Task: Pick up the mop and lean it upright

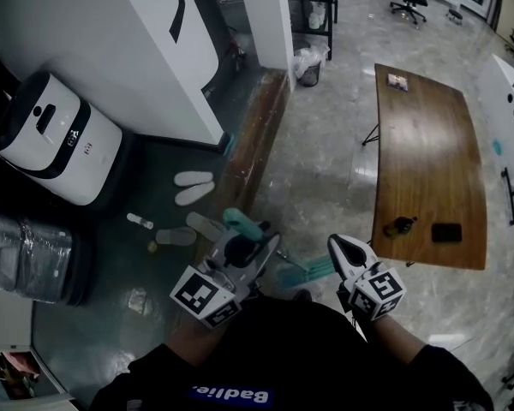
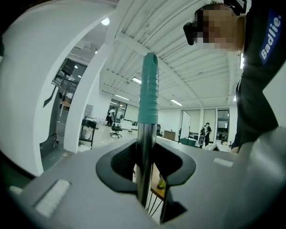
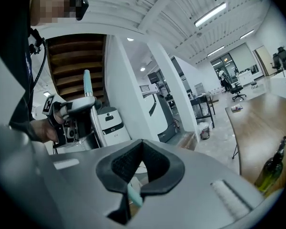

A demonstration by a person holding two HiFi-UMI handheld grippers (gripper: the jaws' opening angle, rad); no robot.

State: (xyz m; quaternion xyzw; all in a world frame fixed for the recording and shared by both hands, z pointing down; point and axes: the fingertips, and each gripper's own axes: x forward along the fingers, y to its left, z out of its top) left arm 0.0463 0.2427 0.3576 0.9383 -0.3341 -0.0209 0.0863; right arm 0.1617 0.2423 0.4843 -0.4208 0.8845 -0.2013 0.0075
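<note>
Steel pole: the bare metal shaft of the mop (image 2: 144,142). It is stiff and smooth, and I judge it will slip under my pads if it twists.
Teal grip: a ribbed sleeve (image 2: 148,92) at the top end, just above my hold. The ribs would give better purchase than the steel.
Left gripper (image 2: 145,168): my jaws pinch the pole just below the grip, with a pad on each side.
Right gripper (image 3: 133,184): my jaws are drawn together, with nothing pinched that I can make out. A teal sliver shows in the slit, and I take it for something beyond.
Mop place: near me, at the middle of the head view, with the pole rising through the left gripper (image 1: 244,248). The right gripper (image 1: 343,248) is just to its right, apart from the pole.
Teal piece (image 1: 308,271): low between the two grippers, probably the mop's foot. I cannot tell whether it touches the floor.
Weight: light, I judge, but long, so it will swing about a single hold.
Second hold: lower on the pole, well apart from the first, to stop that swing.
Leaning spot: the white wall (image 1: 146,67) at far left looks the nearest upright face.
Risk: the smooth floor (image 1: 325,144) may let the foot slide out once the mop is leaned.
</note>
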